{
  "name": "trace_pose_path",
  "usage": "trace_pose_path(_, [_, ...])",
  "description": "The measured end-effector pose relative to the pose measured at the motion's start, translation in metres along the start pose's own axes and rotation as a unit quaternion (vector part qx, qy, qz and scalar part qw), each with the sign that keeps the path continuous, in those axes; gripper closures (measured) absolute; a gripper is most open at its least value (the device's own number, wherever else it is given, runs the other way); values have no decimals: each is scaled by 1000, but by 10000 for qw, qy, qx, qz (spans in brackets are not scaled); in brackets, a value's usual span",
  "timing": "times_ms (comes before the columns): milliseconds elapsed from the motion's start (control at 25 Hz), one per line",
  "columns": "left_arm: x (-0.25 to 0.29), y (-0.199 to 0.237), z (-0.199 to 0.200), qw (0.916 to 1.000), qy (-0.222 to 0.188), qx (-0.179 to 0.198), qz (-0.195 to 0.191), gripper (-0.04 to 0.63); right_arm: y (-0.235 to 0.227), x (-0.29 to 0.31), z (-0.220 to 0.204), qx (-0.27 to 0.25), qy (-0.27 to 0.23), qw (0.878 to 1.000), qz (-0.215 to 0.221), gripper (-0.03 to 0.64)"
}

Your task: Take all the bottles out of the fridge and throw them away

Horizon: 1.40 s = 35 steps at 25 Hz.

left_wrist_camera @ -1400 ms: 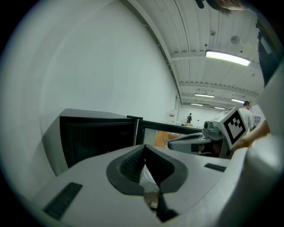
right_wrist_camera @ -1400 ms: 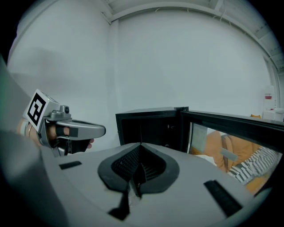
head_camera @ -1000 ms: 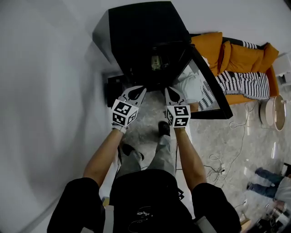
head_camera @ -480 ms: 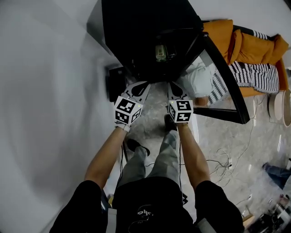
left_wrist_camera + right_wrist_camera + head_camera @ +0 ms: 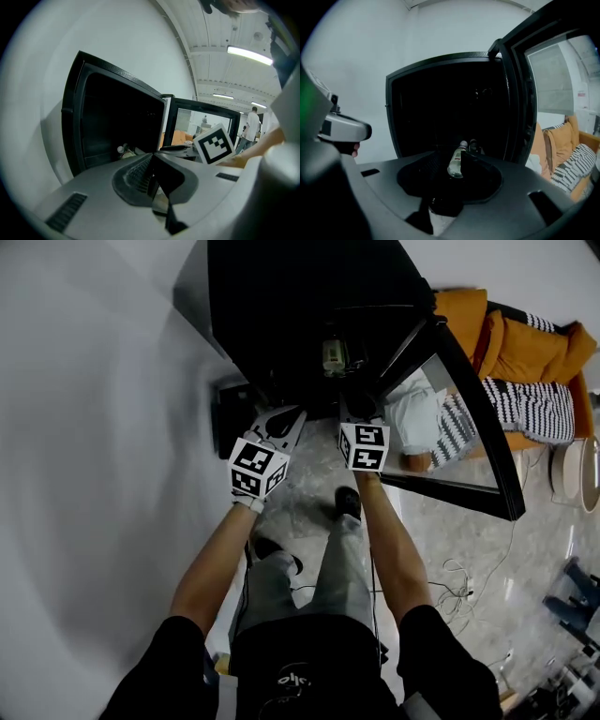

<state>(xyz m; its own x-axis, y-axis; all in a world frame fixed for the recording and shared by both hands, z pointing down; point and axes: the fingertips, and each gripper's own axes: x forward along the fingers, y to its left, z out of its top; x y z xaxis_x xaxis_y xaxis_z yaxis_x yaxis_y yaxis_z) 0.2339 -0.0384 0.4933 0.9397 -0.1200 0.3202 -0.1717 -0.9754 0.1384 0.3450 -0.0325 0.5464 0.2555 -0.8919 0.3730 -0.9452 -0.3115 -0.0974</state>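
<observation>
White wall [image 5: 84, 427] fills the left of the head view, with pale marbled floor [image 5: 309, 498] below. A low black fridge [image 5: 281, 296] stands against the wall. Its glass door [image 5: 487, 460] is swung open to the right, in front of an orange sofa [image 5: 525, 343] with a striped cover.

A person in a black top stands over the fridge with both arms stretched toward the opening. The left hand-held gripper [image 5: 279, 420] is held just short of the fridge's lower edge. Its own view shows its jaws together with nothing between them. The right hand-held gripper [image 5: 358, 411] reaches the mouth of the fridge beside the door hinge. Its jaws have just been opening and now stand a narrow way apart.

A clear bottle [image 5: 332, 356] with a pale cap lies on its side on the fridge's dark shelf. In the right gripper view it shows in the gap between the jaws, cap pointing away. It seems to lie ahead of the tips rather than between the pads, though the dark interior makes this hard to judge. What may be a second cap sits just behind it.
</observation>
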Motion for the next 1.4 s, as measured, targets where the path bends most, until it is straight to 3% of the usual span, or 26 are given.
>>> trace_pose_path(280, [21,33,-32,9996,-268,84,84,589,-7,75,-32,-93,-99,9997,-204,309])
trace_pose_path(560, [30,65,-78,9990,-322,91,280,589,-9,138,-64,-580,-79,9968,-546,240])
trace_pose_path(880, [39,83,-98,9985,-344,131,394,589,-28,170,-81,-529,-49,9947,-884,248])
trace_pose_path(1400, [32,70,-66,9989,-342,172,274,589,-16,138,-57,-426,50,9976,-540,280])
